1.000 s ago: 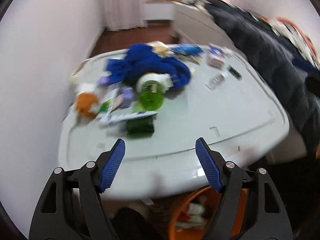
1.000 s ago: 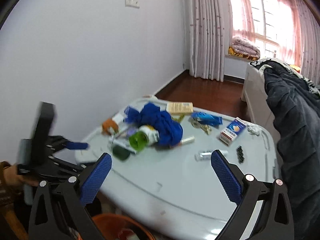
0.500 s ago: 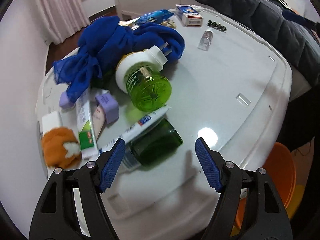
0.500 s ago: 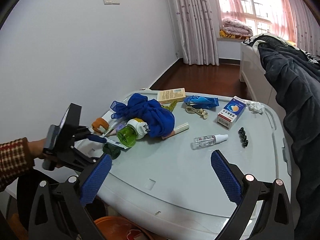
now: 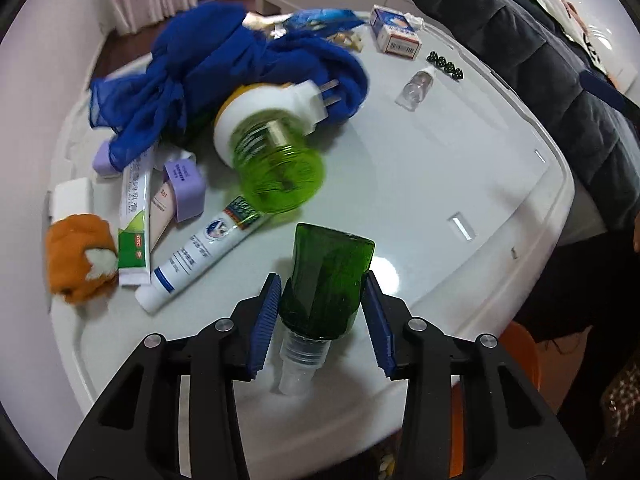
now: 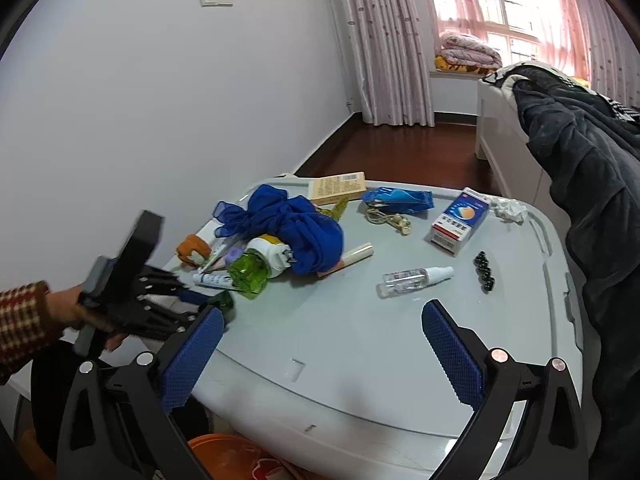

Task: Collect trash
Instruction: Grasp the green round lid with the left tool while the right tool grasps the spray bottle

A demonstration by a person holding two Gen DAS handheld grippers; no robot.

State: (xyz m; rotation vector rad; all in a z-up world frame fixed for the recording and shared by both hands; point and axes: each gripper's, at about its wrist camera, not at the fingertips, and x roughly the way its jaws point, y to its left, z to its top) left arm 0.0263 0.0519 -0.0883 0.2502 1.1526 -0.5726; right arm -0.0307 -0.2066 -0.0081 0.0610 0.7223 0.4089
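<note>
A dark green bottle (image 5: 328,280) with a clear neck sits between the blue pads of my left gripper (image 5: 320,304), which is closed on it just above the grey lid (image 5: 420,184). In the right wrist view the bottle (image 6: 220,302) shows at the lid's left edge, in the left gripper (image 6: 192,300). My right gripper (image 6: 320,356) is open and empty over the lid's near edge (image 6: 320,412). An orange bin (image 6: 224,456) with trash stands below the lid; it also shows in the left wrist view (image 5: 520,360).
On the lid lie a light green plug-in bottle (image 5: 276,164), a blue cloth (image 5: 248,60), tubes (image 5: 204,248), an orange toy (image 5: 80,256), a clear dropper bottle (image 6: 412,278), a medicine box (image 6: 460,220) and black beads (image 6: 484,272). A dark coat (image 6: 580,168) hangs at right.
My left gripper moved in over the lid and shut on the dark green bottle, which now points away from the tubes. My right gripper stayed open and shifted little.
</note>
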